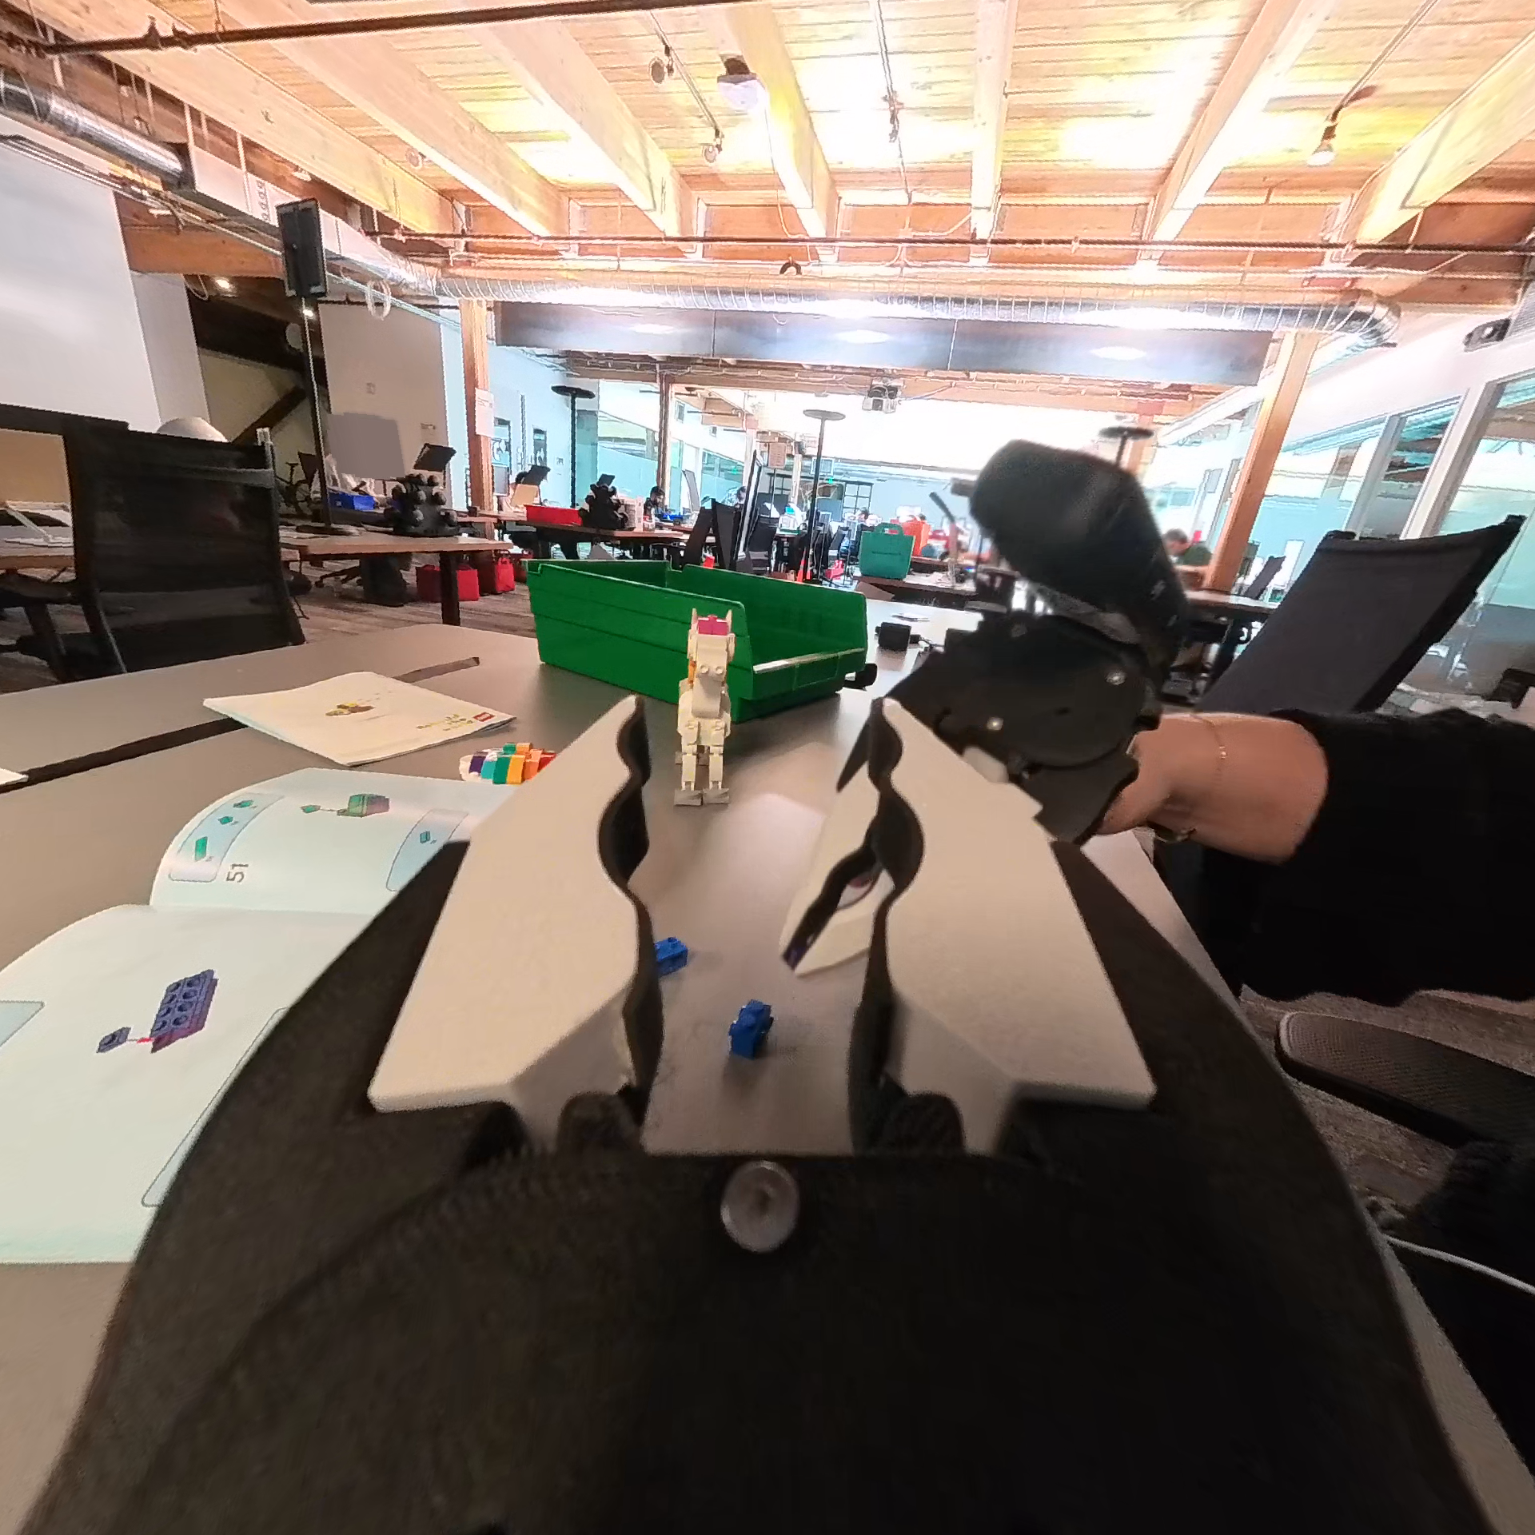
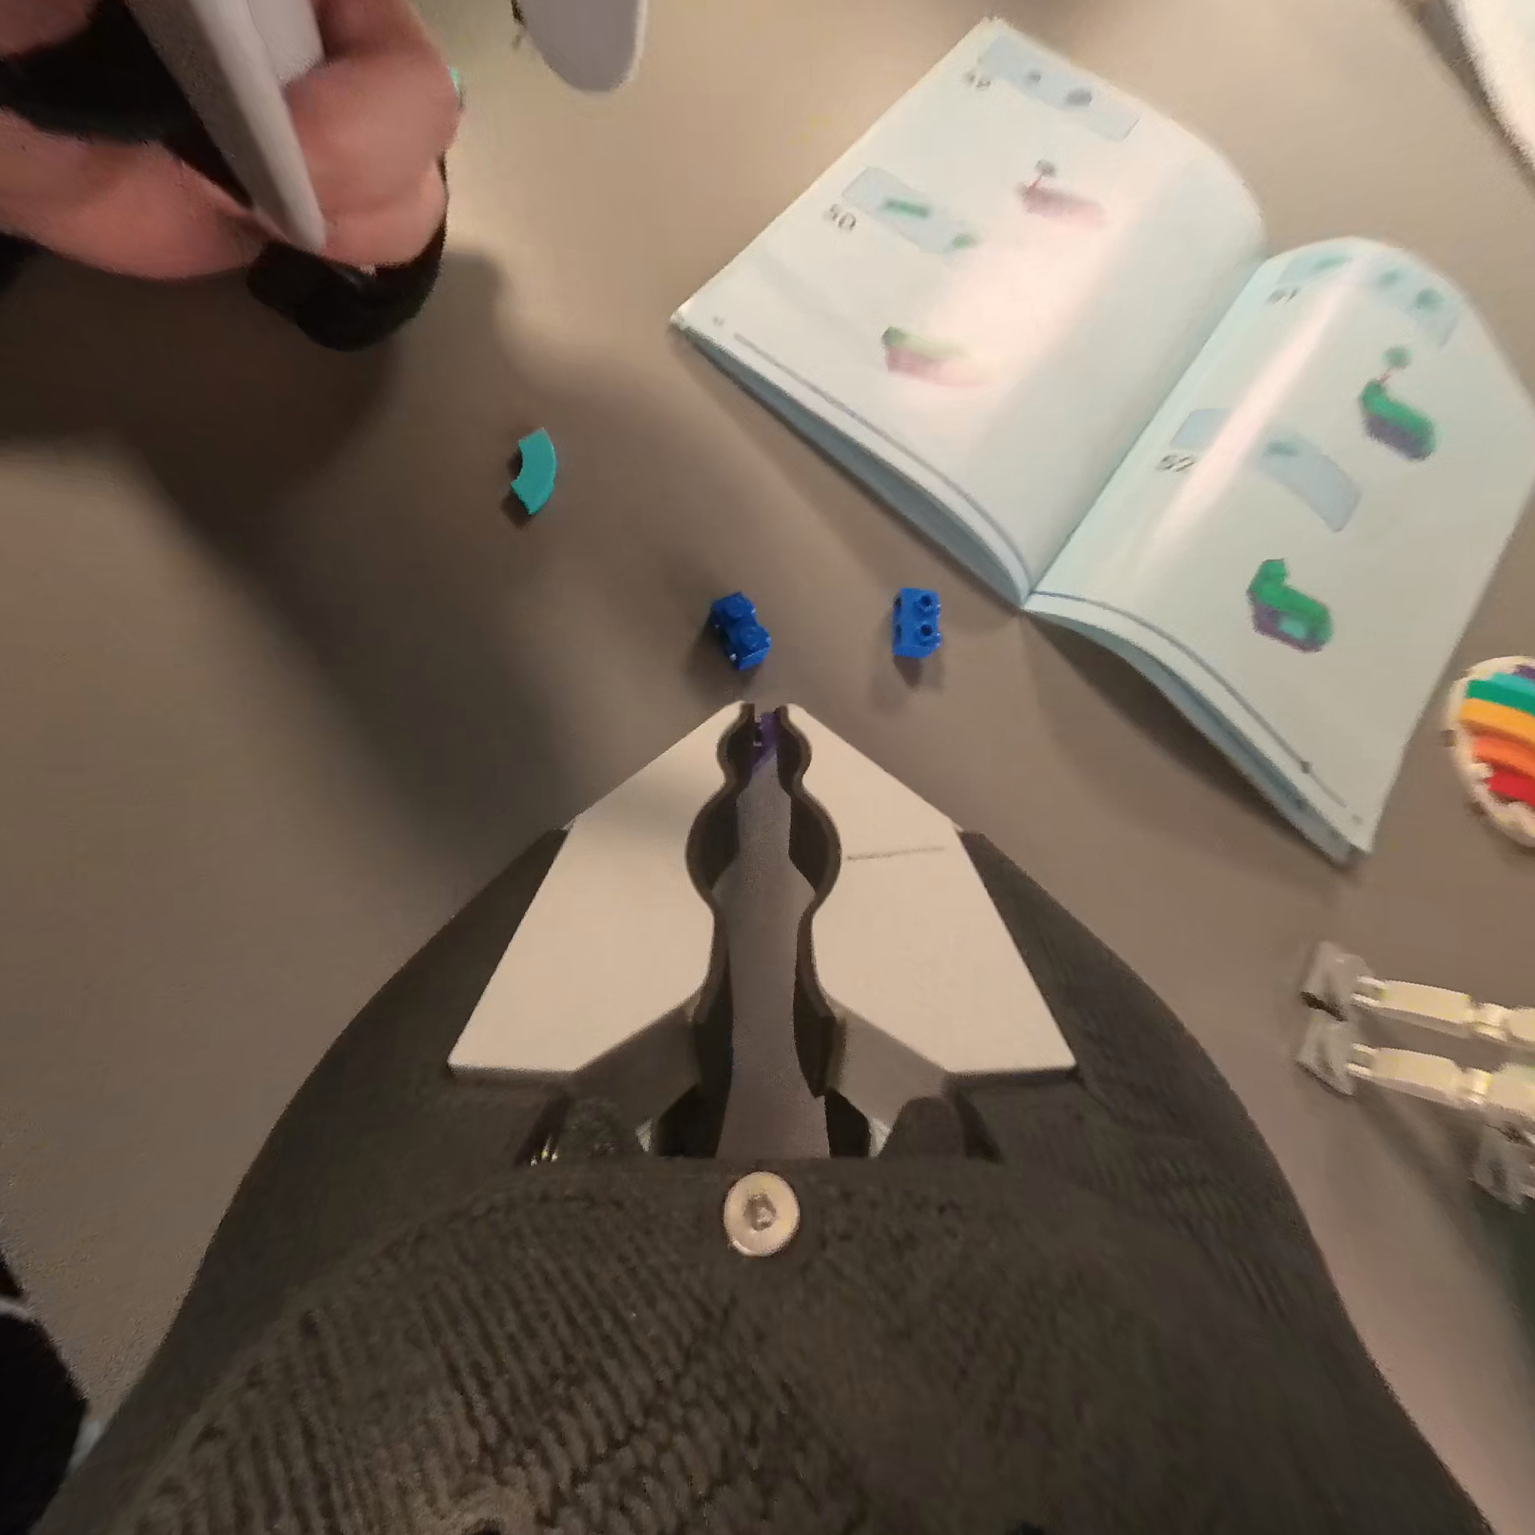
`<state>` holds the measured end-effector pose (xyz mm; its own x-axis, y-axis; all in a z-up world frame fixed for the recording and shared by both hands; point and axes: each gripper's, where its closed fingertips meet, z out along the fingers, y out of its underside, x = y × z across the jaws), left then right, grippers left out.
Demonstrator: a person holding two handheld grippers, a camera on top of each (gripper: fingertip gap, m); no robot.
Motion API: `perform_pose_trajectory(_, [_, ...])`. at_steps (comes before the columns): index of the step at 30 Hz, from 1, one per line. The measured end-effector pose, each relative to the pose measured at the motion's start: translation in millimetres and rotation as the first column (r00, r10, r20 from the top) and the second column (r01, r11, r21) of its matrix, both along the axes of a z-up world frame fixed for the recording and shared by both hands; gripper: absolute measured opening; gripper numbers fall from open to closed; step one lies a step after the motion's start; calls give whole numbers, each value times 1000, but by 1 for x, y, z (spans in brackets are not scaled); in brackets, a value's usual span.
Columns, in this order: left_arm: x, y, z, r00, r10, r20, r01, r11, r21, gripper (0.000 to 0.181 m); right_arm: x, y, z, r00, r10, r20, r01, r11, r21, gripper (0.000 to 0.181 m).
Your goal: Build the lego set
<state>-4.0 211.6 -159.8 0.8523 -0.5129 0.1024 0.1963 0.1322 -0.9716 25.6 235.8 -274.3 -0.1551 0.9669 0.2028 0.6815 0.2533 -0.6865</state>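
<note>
My right gripper [image 2: 764, 711] is shut on a small purple piece [image 2: 766, 738] pinched at its tips, just above the grey table [image 2: 249, 747]. Two blue bricks [image 2: 739, 631] [image 2: 918, 623] lie just ahead of it, and a teal curved piece [image 2: 534, 469] lies farther off to the left. My left gripper [image 1: 760, 716] is open and empty, low over the table. The blue bricks [image 1: 669, 953] [image 1: 750, 1028] lie between its fingers, with the right gripper [image 1: 796, 955] tip-down beside them. A white llama-like figure [image 1: 704, 723] stands beyond.
An open instruction booklet [image 2: 1038, 374] lies right of the bricks, with a round rainbow build [image 2: 1503, 747] beyond it. A second booklet [image 1: 357, 714] and a green bin [image 1: 631, 623] sit farther back. A hand [image 2: 208, 183] holds the left gripper. Office chairs flank the table. Left tips to right tips: about 12 centimetres. My left tips are about 25 centimetres from the white llama-like figure [image 1: 704, 723], my right tips only 20 centimetres.
</note>
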Motion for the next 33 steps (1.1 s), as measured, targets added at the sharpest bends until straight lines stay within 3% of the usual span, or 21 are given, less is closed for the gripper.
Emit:
perform_pose_trajectory(1, [0, 0, 0, 1000, -2, -3, 2, 1000, -2, 52, 0, 1, 6, 999, -14, -42, 14, 1000, -2, 3])
perform_pose_trajectory(3, [3, 0, -1, 1000, -6, -27, 6, 1000, -1, 52, -1, 2, 22, 988, -63, -142, 53, 996, -73, 3])
perform_pose_trajectory(6, [12, -3, -3, 992, -9, -124, 12, 1000, 20, 52, 0, 0, 49, 945, -170, -279, 79, 948, -308, 3])
perform_pose_trajectory(7, [17, -4, -5, 986, -12, -169, 17, 1000, 25, 51, 1, -1, 59, 925, -213, -315, 70, 910, -408, 3])
perform_pose_trajectory(9, [26, -6, -12, 957, -1, -290, 12, 999, 35, 32, 3, -3, 78, 878, -302, -371, 23, 801, -599, 2])
perform_pose_trajectory(11, [27, -4, -17, 906, 79, -416, -53, 996, 75, 24, 6, -2, 92, 834, -386, -395, -27, 687, -727, 2])
perform_pose_trajectory(14, [40, -11, -19, 847, 104, -521, -31, 989, 147, 24, 10, 2, 101, 774, -468, -425, -63, 612, -789, 2])
perform_pose_trajectory(17, [51, -15, -22, 843, 70, -534, -1, 992, 129, 26, 12, -3, 110, 714, -520, -469, -119, 571, -813, 3])
perform_pose_trajectory(18, [54, -16, -22, 867, 29, -497, 19, 996, 91, 24, 12, -5, 111, 689, -536, -488, -126, 574, -809, 2])
perform_pose_trajectory(20, [57, -19, -16, 950, -116, -290, 112, 993, -30, 29, 11, -11, 112, 655, -540, -529, -128, 611, -782, 2])
perform_pose_trajectory(22, [52, -20, -11, 975, -207, -78, 198, 974, -108, 35, 8, -17, 109, 634, -530, -563, -100, 666, -740, 2])
perform_pose_trajectory(23, [49, -17, -13, 977, -211, -37, 204, 970, -134, 35, 7, -20, 110, 625, -519, -583, -96, 690, -717, 2])
perform_pose_trajectory(28, [53, -16, -21, 970, -240, -49, 228, 958, -171, 27, 0, -33, 112, 612, -463, -642, -96, 762, -641, 2])
perform_pose_trajectory(33, [42, -11, -19, 974, -224, 37, 227, 957, -180, 19, -4, -31, 107, 625, -410, -664, 5, 853, -522, 2])
